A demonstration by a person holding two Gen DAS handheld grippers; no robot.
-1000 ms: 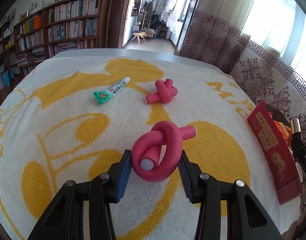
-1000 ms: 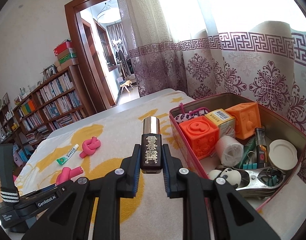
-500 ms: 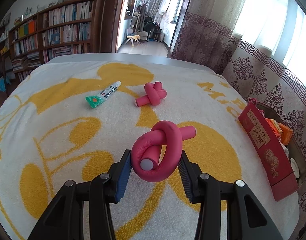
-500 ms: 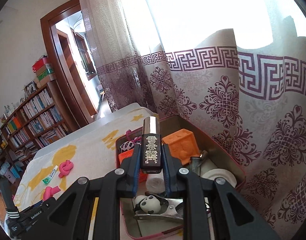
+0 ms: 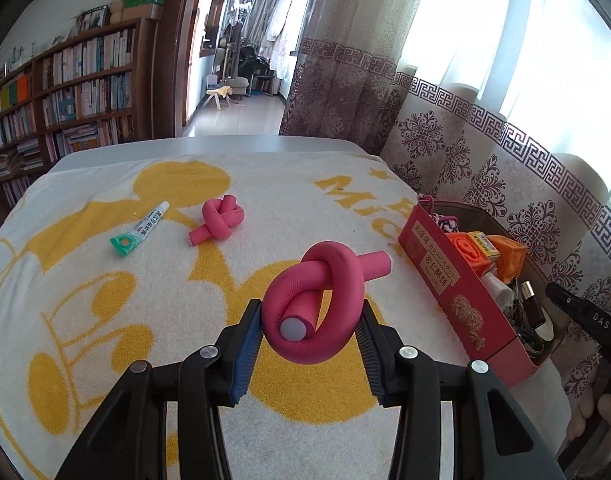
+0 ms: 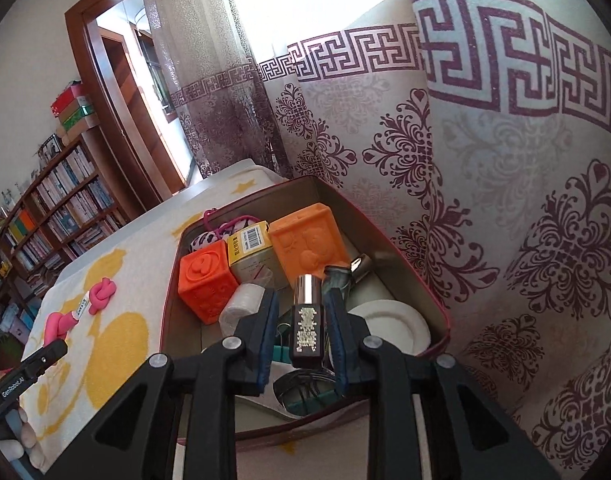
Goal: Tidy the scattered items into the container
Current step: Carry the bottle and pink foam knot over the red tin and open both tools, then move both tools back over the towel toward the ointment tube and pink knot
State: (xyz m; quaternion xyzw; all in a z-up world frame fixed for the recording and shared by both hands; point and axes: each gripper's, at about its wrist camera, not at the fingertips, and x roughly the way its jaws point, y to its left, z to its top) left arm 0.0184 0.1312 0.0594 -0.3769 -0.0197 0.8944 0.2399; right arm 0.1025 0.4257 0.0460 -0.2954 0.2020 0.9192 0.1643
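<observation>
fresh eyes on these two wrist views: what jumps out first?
The knotted pink foam roller, clamped in the left gripper above the yellow-patterned towel. Next, the small dark bottle between the right gripper's opening jaws, over the crowded red tin by the curtain. A second pink knot and a tube lie on the towel.

A wooden bookcase full of books (image 5: 69, 92) stands left of the brown-framed open doorway (image 5: 229, 60); right of that doorway hang cream curtains with purple patterned borders (image 5: 485, 148).
</observation>
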